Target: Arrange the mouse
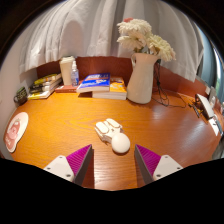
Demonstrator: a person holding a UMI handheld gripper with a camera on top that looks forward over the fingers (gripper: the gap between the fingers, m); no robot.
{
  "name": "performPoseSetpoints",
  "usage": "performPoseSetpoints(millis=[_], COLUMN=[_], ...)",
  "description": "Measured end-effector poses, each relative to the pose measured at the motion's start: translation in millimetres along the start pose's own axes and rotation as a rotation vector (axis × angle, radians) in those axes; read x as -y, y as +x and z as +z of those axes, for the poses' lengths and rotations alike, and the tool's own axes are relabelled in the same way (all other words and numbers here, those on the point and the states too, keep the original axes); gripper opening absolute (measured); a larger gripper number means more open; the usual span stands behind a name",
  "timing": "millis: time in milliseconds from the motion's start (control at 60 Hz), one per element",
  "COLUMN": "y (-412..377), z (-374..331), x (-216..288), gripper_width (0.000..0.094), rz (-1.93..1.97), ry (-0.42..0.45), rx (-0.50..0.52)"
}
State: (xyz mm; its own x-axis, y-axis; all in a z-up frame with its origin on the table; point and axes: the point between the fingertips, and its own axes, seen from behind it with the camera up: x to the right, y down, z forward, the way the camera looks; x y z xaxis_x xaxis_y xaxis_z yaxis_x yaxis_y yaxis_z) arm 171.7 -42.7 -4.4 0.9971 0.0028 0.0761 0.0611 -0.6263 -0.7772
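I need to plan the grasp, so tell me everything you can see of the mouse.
The mouse is small, rounded and white, smooth like plastic. It lies flat on the wooden table, just ahead of the open gripper, whose fingers do not touch it. A white object, perhaps its bundled cord, lies against its far side. No buttons or wheel can be made out.

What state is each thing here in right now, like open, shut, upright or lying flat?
gripper: fingers open, holding nothing
mouse: resting on the table, just ahead of the fingers, untouched
vase: upright, holding flowers
books: shut, stacked flat
carton: upright
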Motion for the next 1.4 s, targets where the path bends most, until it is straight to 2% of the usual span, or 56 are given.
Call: performPoseSetpoints(millis=[433,583,683,833,950,1067,1133,1267,1400], y=[27,32,30,29,29,31,32,8,-62], z=[66,69,70,71,71,66,53,6,-54], x=[41,41,42,41,41,48,76,164,257], gripper_width=[0.084,0.0731,0.0539,0.0454,0.0383,0.0385,0.0387,0.0387,0.0392], rz=[0.103,0.119,0.117,0.109,0.115,0.127,0.134,0.151,0.129], ry=[-0.069,-0.092,-0.084,-0.097,-0.138,-0.168,-0.125,0.029,0.192], rx=[0.025,-0.002,0.001,-0.002,-0.002,-0.025,-0.053,-0.076,-0.031])
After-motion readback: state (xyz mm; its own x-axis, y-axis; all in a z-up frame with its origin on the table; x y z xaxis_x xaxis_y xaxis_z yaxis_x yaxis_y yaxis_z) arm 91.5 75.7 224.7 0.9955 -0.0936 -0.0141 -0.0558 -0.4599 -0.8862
